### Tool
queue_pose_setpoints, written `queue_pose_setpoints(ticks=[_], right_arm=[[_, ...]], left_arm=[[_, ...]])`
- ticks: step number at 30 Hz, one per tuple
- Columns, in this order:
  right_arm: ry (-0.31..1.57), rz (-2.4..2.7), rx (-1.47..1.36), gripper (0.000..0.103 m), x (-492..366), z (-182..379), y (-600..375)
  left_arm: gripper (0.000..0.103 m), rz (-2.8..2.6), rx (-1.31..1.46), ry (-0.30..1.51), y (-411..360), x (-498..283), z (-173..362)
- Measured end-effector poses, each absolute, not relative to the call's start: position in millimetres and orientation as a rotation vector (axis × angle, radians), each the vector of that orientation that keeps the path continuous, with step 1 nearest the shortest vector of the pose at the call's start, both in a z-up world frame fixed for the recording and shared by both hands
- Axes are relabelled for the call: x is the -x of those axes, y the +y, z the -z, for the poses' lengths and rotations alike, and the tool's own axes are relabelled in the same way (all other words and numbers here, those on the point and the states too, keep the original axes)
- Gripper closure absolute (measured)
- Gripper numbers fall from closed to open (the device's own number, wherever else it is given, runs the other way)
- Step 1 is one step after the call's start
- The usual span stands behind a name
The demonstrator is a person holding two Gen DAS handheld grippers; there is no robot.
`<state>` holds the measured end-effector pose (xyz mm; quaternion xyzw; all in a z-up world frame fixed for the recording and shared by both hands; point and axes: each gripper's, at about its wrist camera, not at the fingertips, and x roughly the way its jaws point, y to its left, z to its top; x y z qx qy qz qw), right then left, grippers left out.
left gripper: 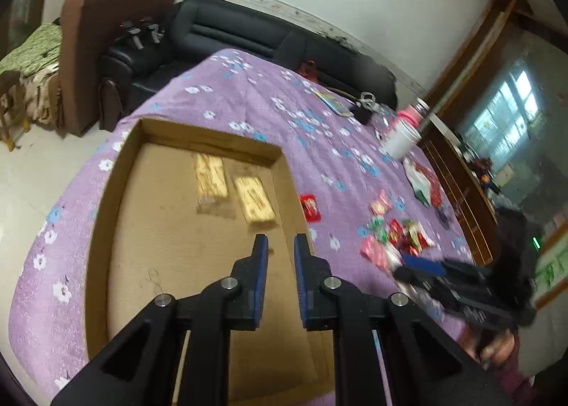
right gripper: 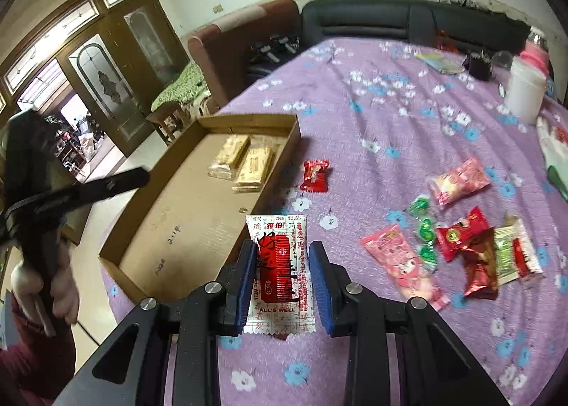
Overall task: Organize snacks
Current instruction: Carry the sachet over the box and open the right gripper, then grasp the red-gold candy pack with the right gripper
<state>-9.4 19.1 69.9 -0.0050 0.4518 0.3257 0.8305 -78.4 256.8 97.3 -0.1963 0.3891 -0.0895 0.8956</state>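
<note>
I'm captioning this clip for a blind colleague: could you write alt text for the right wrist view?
The right tool grips a white and red snack packet above a purple flowered tablecloth. To its left a shallow cardboard box holds two golden packets; loose snacks lie scattered to its right.

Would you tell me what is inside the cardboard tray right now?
Two golden snack packets lie side by side near the cardboard tray's far end. The floor beside them is bare; the near corner is hidden by the tool.
</note>
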Motion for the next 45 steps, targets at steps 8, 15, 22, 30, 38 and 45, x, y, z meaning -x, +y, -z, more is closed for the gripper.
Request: queue_pose_setpoints(ticks=[8,15,22,30,38,45], right_arm=[[0.981,-0.74,-0.044,0.069,-20,-79,59],[1.102,-0.784,0.02,0.069,-53,-44,151],[1.108,-0.799,-0.044,0.066,-64,-39,162],[0.969,-0.535,0.044,0.04,-73,-66,65],[1.065,-0.474,0.015,0.046,-114,-27,84],[1.114,-0.53,0.123,0.075,-91,-11,96]], left_arm=[[0.07,0.132,0.465,0.824,271,83,-76],[0.051,0.086,0.517,0.842,290,95,-63],[0.037,0.082,0.557,0.83,302,105,-61],[0.033,0.098,0.611,0.813,308,113,-52],[0.033,0.13,0.607,0.852,280,116,-50],[0.03,0.117,0.572,0.839,274,127,-61]])
